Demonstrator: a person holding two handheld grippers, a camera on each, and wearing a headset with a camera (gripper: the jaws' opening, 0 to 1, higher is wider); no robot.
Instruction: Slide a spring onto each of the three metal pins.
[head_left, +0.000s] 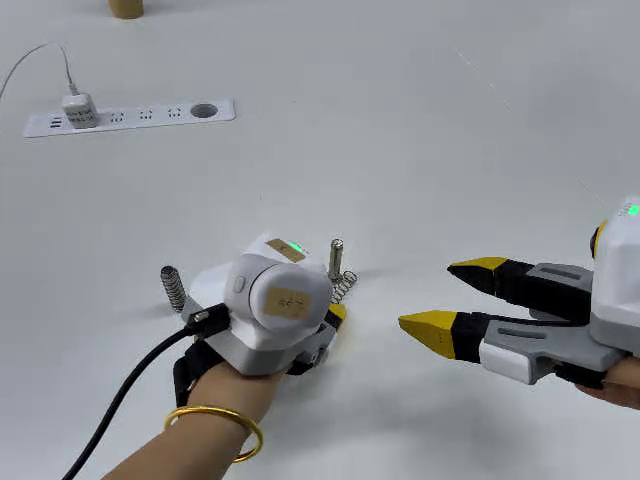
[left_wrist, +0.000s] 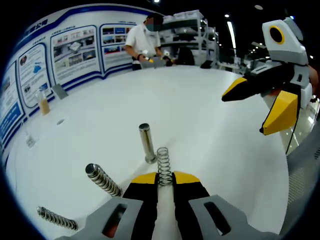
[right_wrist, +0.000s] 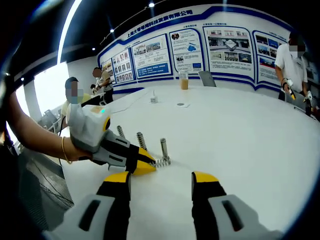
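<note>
My left gripper (left_wrist: 165, 176) is shut on the lower end of a loose steel spring (left_wrist: 163, 162), which lies on the white table just beside the foot of a bare upright metal pin (left_wrist: 146, 142). Two more pins to its left each carry a spring: one close (left_wrist: 102, 179), one further off (left_wrist: 56, 218). In the head view the bare pin (head_left: 336, 260) stands just past the left gripper (head_left: 338, 312), with the held spring (head_left: 343, 288) at its base. My right gripper (head_left: 450, 295) hovers open to the right, holding nothing. From the right gripper (right_wrist: 161, 180), the spring (right_wrist: 161, 161) and pin (right_wrist: 163, 149) lie straight ahead.
A white power strip (head_left: 130, 115) with a plugged charger and cable lies at the back left. A tan cylinder (head_left: 125, 8) stands at the far edge. A black cable (head_left: 120, 400) trails from the left gripper. A person (left_wrist: 145, 42) stands beyond the table.
</note>
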